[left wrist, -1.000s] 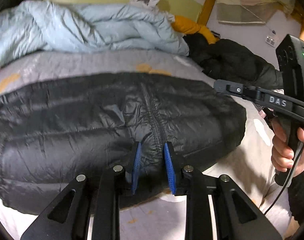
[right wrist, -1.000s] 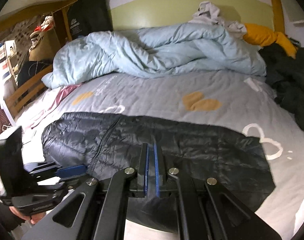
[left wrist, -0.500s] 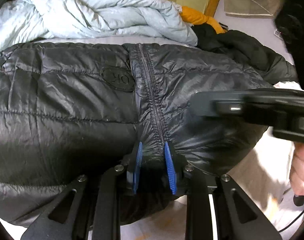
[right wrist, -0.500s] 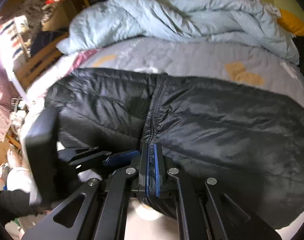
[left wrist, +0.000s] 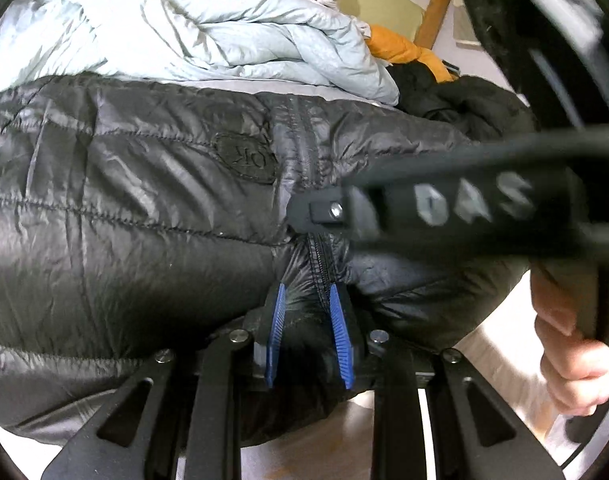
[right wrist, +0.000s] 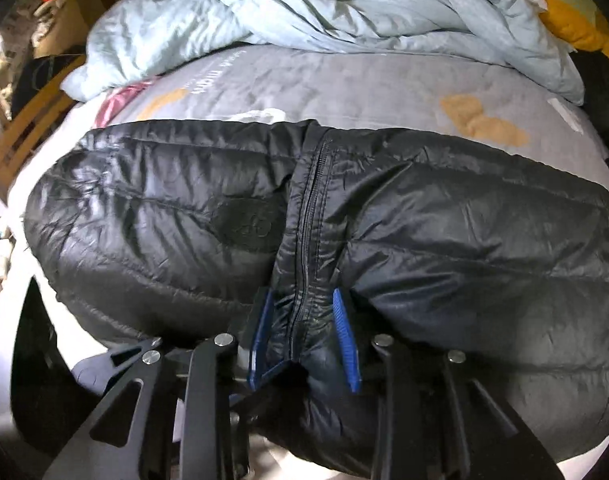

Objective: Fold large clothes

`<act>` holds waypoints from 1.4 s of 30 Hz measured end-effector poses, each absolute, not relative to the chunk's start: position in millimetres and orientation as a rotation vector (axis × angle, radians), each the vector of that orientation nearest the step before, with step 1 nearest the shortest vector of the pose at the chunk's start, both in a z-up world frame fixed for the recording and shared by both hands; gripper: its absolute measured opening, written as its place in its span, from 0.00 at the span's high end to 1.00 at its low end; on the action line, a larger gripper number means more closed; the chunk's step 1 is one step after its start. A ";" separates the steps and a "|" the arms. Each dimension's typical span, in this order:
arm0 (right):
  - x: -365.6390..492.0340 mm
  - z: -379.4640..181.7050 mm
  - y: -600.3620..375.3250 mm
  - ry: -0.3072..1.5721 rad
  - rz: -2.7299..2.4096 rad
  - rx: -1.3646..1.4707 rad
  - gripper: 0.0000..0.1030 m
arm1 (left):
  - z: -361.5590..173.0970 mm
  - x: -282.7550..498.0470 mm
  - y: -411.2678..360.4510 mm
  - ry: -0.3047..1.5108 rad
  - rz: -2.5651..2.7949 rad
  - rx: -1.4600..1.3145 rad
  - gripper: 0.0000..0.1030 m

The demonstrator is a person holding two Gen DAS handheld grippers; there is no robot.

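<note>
My left claw [left wrist: 306, 330] pinches the black puffer jacket [left wrist: 124, 208] at its zipper; my right claw [right wrist: 306, 336] is opening around it, so the slick folded padding could spring apart.

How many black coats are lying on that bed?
2: the black puffer jacket spread across the near side of the bed, and another black coat heaped at the far right beside the orange garment. Others may be hidden.

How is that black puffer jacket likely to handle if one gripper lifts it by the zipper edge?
The black puffer jacket probably flops and drapes: its quilted panels already sag over the bed's edge. Its shiny shell looks slippery, so a narrow pinch may slide. With the right gripper opening around the zipper fold while the left gripper pinches it, the fold may spring apart.
</note>
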State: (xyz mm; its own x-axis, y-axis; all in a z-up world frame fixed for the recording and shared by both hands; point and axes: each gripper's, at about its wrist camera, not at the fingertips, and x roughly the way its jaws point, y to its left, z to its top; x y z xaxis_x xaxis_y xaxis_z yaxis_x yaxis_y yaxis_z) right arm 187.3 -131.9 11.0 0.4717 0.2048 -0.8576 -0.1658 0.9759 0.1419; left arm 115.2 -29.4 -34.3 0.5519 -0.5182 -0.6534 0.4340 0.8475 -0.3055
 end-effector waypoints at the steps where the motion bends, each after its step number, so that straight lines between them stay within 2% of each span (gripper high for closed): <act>1: 191.3 10.2 -133.9 1.065 0.207 0.064 0.68 | -35.0 115.4 -27.1 0.813 -0.565 -0.131 0.77; 3: 201.1 9.4 -137.5 1.066 0.162 0.093 0.77 | -35.9 116.4 -24.7 0.817 -0.569 -0.153 0.77; 13: 259.5 0.0 -134.1 1.069 0.067 0.070 0.83 | -39.5 122.9 -19.8 0.836 -0.580 -0.180 0.77; 19: 303.7 -12.7 -142.2 1.184 0.060 0.167 0.84 | -40.8 122.6 -19.5 0.834 -0.579 -0.178 0.77; 24: 282.9 29.3 -172.2 1.049 0.108 0.271 0.83 | -40.7 121.7 -21.3 0.831 -0.578 -0.168 0.77; 29: 186.9 86.3 -203.1 0.826 0.174 0.203 0.83 | -40.0 121.4 -23.6 0.827 -0.574 -0.161 0.77; 31: 142.4 95.4 -220.8 0.778 0.169 0.215 0.71 | -39.5 120.8 -24.4 0.826 -0.571 -0.155 0.77; 33: 111.0 96.8 -239.7 0.739 0.139 0.258 0.29 | -39.1 119.0 -25.8 0.823 -0.567 -0.148 0.77; 34: 89.4 93.2 -253.5 0.707 0.125 0.303 0.23 | -39.2 118.6 -26.3 0.822 -0.565 -0.145 0.77; 35: 78.3 88.6 -264.3 0.695 0.122 0.345 0.20 | -38.9 118.1 -26.6 0.820 -0.564 -0.142 0.77; 42: 51.3 6.2 -331.6 0.792 0.004 0.758 0.20 | -38.5 117.3 -28.4 0.819 -0.563 -0.145 0.77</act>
